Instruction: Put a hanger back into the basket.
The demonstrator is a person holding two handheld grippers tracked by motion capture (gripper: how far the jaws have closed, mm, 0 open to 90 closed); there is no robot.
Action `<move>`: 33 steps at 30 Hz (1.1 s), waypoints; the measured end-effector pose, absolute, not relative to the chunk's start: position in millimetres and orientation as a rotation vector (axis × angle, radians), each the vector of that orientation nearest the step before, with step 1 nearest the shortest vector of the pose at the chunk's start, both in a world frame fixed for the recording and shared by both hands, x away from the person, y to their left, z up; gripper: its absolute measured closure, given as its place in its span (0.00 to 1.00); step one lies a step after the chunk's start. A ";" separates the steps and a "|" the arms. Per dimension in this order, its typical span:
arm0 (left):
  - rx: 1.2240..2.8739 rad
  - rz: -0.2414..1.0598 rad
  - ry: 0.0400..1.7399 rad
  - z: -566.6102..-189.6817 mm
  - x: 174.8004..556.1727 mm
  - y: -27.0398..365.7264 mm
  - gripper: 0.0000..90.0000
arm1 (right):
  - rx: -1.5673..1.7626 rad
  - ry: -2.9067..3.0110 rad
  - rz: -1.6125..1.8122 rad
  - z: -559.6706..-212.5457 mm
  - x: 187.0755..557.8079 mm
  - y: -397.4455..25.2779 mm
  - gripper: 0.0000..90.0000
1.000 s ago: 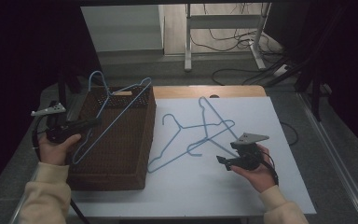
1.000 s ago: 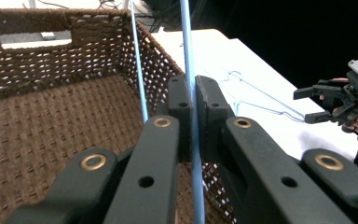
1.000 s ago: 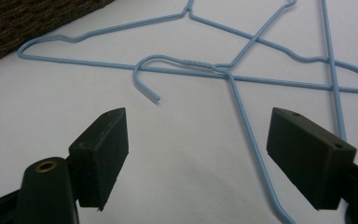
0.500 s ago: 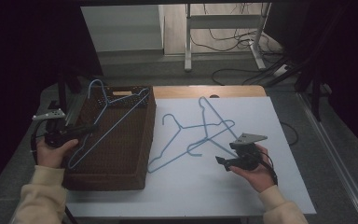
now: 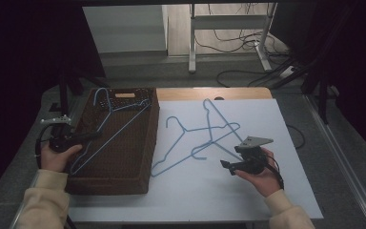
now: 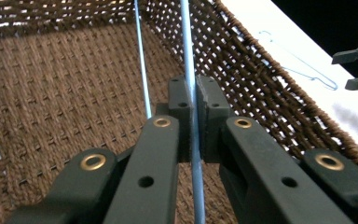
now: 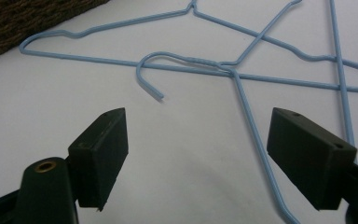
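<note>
in the left gripper view the left gripper (image 6: pixel 193 100) has its two black jaws pinched tight on a thin blue wire, one rod of the blue hanger (image 5: pixel 109 126) that lies inside the brown wicker basket (image 5: pixel 138 164); a second rod of that hanger runs just beside the pads, over the woven basket floor. from above, this gripper sits at the basket's left rim, held by the left hand (image 5: pixel 57 155) in a cream sleeve, and the hanger stretches from the jaws toward the far end of the basket, its hook near the far left corner. the right gripper (image 7: pixel 196 154) has its jaws spread wide with nothing between them, hovering over the white table surface (image 5: pixel 267 124). just ahead of its pads lie two more blue hangers (image 7: pixel 242 70), crossed over one another on the white surface, one hook curling toward the gripper. from above, this pair rests between the basket's right wall and the right hand (image 5: pixel 259 174).
</note>
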State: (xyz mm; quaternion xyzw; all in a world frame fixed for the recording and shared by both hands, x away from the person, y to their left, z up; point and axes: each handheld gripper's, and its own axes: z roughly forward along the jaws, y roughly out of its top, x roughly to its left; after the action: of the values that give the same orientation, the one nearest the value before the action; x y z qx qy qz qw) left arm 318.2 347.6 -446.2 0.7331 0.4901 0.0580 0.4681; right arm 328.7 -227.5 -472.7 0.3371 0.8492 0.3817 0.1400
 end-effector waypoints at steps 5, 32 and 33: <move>1.828 0.235 1.324 -451.1 321.6 345.1 0.83 | 0.973 2.456 1.105 -472.9 328.5 -227.3 0.23; 1.845 0.305 1.168 -422.7 295.5 295.8 0.33 | 0.968 2.456 1.133 -469.5 330.6 -226.8 0.23; 1.858 0.311 1.148 -421.0 294.6 288.1 0.32 | 0.979 2.456 1.140 -470.1 333.2 -228.3 0.22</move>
State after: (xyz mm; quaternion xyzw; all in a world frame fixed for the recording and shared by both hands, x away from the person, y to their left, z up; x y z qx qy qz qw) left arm 294.6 288.1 -421.0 0.7516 0.4647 0.1258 0.4510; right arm 333.2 -228.3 -470.1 0.3372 0.8456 0.3926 0.1308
